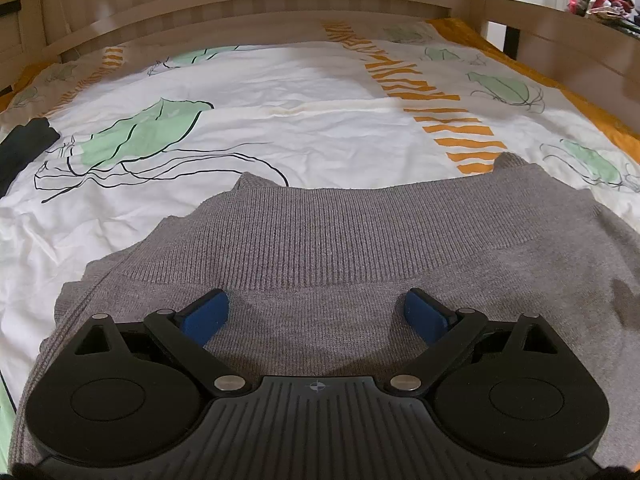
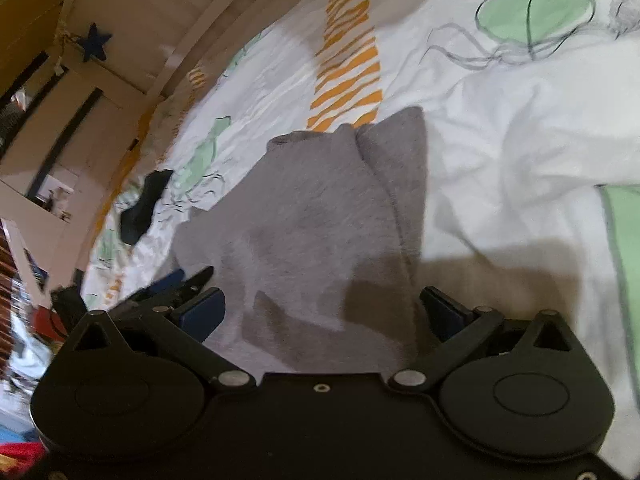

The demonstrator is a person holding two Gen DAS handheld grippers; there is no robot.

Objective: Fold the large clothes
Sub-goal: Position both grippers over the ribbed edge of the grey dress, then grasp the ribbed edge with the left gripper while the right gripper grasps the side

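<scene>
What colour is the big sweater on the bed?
The sweater is grey knit, clearest in the left wrist view.

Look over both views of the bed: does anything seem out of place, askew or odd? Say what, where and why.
A dark garment lies crumpled near the bed's edge, apart from the grey sweater. The sweater's fold is untidy: in the right wrist view its far end is bunched. The sheet is wrinkled. Both grippers, left and right, are open.
</scene>
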